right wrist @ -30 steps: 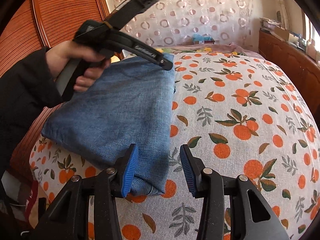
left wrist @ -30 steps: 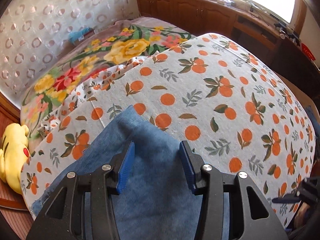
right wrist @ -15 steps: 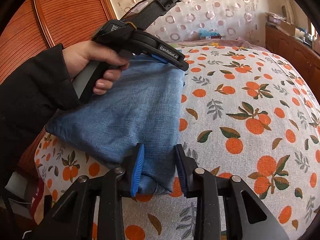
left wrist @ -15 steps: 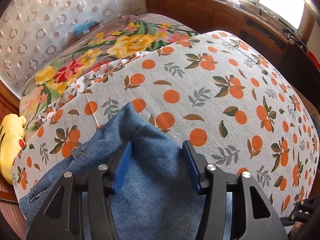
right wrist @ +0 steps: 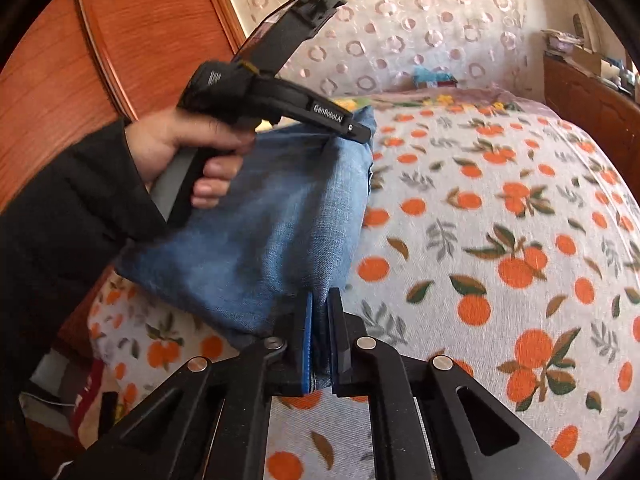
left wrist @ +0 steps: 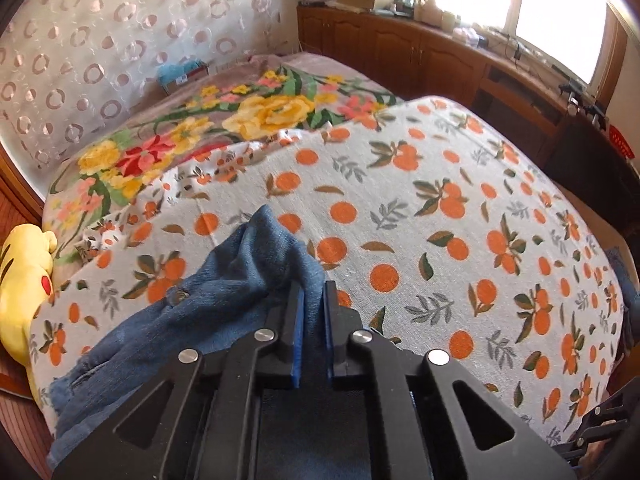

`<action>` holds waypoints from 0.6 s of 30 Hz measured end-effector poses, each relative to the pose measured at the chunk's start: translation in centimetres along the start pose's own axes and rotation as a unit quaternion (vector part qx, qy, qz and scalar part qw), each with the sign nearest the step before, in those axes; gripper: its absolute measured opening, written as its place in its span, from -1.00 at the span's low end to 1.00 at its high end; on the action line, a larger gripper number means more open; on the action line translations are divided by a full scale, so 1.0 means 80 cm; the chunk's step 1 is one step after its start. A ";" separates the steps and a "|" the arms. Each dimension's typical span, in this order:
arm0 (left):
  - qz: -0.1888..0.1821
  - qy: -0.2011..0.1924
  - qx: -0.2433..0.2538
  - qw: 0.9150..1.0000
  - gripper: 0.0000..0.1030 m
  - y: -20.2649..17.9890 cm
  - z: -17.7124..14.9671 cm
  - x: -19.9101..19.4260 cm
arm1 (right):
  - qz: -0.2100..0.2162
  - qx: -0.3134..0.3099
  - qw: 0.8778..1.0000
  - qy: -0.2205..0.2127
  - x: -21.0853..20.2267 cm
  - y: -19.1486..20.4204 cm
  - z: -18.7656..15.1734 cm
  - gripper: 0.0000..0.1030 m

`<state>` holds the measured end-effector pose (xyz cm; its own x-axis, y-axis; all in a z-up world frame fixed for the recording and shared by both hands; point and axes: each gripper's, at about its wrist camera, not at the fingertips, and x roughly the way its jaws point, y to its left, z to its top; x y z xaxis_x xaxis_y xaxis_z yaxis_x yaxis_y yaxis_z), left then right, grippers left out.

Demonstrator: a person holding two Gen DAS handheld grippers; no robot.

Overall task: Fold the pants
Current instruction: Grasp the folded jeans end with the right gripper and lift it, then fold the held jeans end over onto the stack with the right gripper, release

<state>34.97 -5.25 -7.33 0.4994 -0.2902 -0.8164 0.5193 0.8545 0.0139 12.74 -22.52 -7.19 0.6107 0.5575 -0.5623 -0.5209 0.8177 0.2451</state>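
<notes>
Denim pants [right wrist: 256,240], partly folded on the orange-print bedspread [right wrist: 500,240], are pinched along one edge at both ends, with the left gripper [right wrist: 354,130] closing on the far corner and the right gripper [right wrist: 320,336] clamped on the near corner.

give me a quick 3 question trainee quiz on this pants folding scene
1. True or false: the right claw is shut on the folded blue denim pants.
2. Which claw grips the pants' far corner in the right wrist view? A) left claw B) neither
3. Fill in: the pants lie on a white bedspread printed with ____.

Key: 1 true; 2 A; 3 oranges
</notes>
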 end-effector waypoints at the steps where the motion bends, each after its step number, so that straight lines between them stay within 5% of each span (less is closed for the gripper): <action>1: 0.001 -0.009 -0.005 1.000 -0.83 0.004 0.000 -0.011 | 0.008 -0.005 1.000 -0.008 -0.005 0.005 0.005 -0.89; 11: 0.035 -0.090 -0.060 0.994 -0.84 0.073 -0.030 -0.139 | 0.067 -0.087 0.993 -0.052 -0.031 0.097 0.039 -0.90; 18: 0.071 -0.113 -0.109 0.985 -0.84 0.139 -0.100 -0.201 | 0.117 -0.137 0.983 -0.042 -0.008 0.181 0.040 -0.90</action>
<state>27.15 12.34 1.33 0.7110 -0.2278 -0.6653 0.2833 0.9587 -0.0254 6.72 -10.56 -0.73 0.4957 0.7457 -0.4453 -0.7875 0.6021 0.1316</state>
